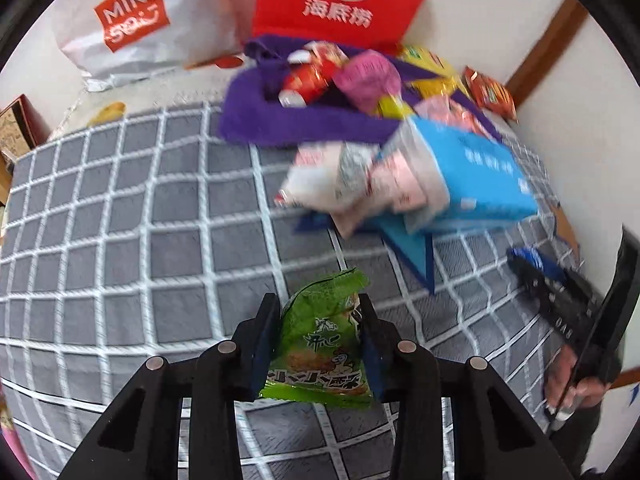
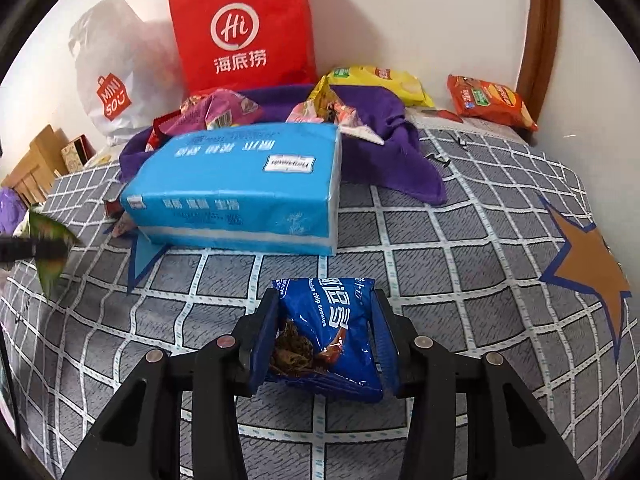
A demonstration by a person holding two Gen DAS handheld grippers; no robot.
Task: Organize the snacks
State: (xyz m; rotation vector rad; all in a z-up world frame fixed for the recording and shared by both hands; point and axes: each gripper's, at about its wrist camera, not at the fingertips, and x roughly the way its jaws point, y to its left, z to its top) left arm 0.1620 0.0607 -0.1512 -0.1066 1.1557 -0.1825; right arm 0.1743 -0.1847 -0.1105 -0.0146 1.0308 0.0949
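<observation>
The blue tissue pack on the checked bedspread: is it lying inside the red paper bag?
No, the blue tissue pack lies on the checked bedspread, in front of the upright red paper bag.

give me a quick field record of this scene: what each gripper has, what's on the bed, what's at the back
left gripper: shut on green snack packet
right gripper: shut on blue cookie packet
surface: grey checked bedspread
centre: blue tissue pack lying flat, in front of the purple cloth
on purple cloth: several loose snack packets
far right: yellow chip bag, orange snack bag
back wall: red paper bag, white plastic bag
bedspread marking: orange star
</observation>
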